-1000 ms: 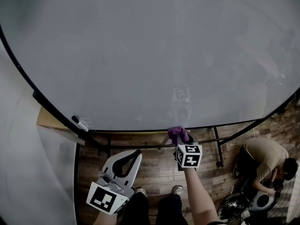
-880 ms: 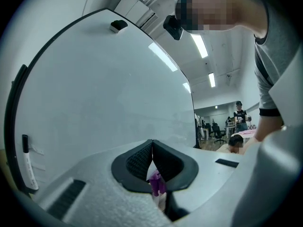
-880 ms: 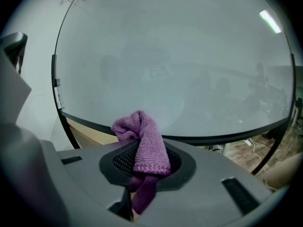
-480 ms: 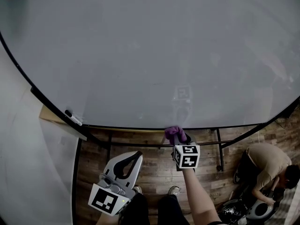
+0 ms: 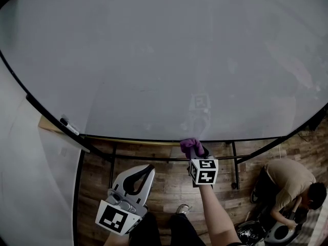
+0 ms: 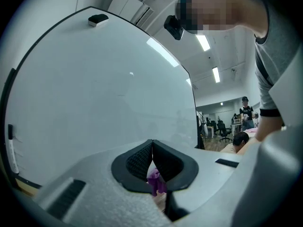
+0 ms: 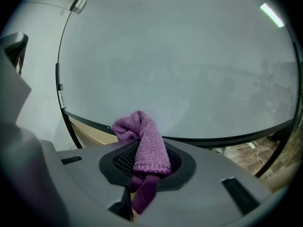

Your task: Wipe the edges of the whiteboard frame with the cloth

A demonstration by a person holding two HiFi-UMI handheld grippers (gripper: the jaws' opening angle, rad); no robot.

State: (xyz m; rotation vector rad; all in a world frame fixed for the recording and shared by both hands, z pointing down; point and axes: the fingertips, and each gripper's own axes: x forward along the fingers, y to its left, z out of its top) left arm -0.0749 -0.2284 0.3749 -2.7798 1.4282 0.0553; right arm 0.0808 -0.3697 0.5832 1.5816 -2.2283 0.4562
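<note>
A single purple cloth is held at the lower edge of the whiteboard frame. It is pinched in the right gripper, whose jaws are closed on its middle fold. One bunched end is left proud of the tips, and a tail hangs beneath them. Whether the cloth is pressed on the frame or lies only just beside it cannot be told.

The left gripper is seen idle well below the frame, its jaws brought together with nothing between them.

The knitted cloth is judged to be light, soft and limp. It can be expected to fold round a thin rigid edge and drag along it, and to slip free if pinched too near an end. A hold at the middle, with a wad left forward to meet the frame, is judged best.

One cloth, one whiteboard and two grippers are counted. One marker lies by the frame's lower left corner. One person is crouched on the floor below the frame's lower right corner.
</note>
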